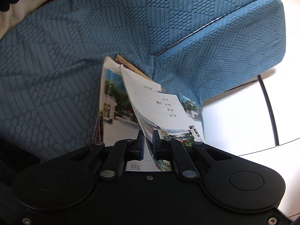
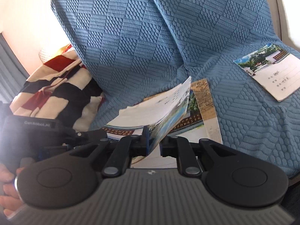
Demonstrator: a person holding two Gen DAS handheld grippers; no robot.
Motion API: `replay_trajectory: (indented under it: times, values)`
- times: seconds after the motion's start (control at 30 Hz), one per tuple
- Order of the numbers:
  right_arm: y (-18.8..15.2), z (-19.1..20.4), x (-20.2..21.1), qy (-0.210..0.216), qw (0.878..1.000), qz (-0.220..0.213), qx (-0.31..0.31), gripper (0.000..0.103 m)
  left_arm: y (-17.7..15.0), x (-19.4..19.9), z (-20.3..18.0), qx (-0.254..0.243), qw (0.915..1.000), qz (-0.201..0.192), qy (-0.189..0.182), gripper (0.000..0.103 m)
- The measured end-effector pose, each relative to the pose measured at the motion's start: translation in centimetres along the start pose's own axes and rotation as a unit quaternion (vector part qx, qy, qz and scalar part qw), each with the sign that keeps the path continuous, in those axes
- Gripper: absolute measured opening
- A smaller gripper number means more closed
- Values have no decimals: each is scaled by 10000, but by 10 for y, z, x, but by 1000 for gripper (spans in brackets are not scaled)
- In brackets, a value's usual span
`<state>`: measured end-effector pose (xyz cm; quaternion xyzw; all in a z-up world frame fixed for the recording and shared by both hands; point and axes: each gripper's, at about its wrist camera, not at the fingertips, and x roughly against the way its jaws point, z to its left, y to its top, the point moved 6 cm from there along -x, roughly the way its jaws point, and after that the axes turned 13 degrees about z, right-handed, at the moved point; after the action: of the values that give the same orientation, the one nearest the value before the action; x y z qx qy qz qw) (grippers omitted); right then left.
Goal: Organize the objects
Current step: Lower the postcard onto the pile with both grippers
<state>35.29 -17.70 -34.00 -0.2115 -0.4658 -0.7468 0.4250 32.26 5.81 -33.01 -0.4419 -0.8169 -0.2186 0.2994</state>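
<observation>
Left wrist view first: left gripper clamped on the near edge of a thin notebook, blue pads pressed to either face. Held tilted, long axis running straight away from the tool toward the fold of the blue sofa cover. Below it, a stack of similar booklets lying flat on the seat, long axis roughly parallel to the held one, another cover peeking out at the right side. White surface with a dark rim off to the right of the seat.

Right wrist view next: right gripper around the near corner of what looks like the same notebook; left pad against the cover, right finger seeming to stand slightly off, so firm clamping cannot be told. Pages fanning up and away, stack directly underneath. Separate booklet lying alone on the seat, well apart, up and to the right, nearer this hand than the other. Striped blanket bunched at the left.

Likely crux: held notebook already above the stack and nearly aligned, so lowering squarely matters more than travel; lone booklet probably remains to be gathered.
</observation>
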Motion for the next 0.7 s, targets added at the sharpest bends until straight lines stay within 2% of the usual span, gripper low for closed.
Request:
replay_trajectory:
  times: [0.27, 0.3, 0.33, 0.5, 0.57, 0.7]
  values:
    - [-6, 0, -5, 170, 9990, 401, -135, 17, -4, -1, 9, 122, 9997, -16, 201, 3]
    - [-7, 1, -5, 146, 9988, 456, -115, 20, -4, -1, 9, 114, 9997, -32, 221, 3]
    - [-8, 1, -5, 81, 9985, 540, -100, 28, -5, -1, 9, 102, 9996, -45, 244, 3]
    - [-17, -9, -1, -115, 9951, 966, -179, 48, -6, 0, 12, 136, 9994, -65, 315, 1]
    - [-19, -17, 5, -287, 9946, 960, -259, 48, -7, 0, 14, 137, 9993, -66, 341, 1]
    - [-17, -33, 17, -809, 9939, 658, -353, 48, -9, -2, 15, 120, 9991, -37, 403, 0]
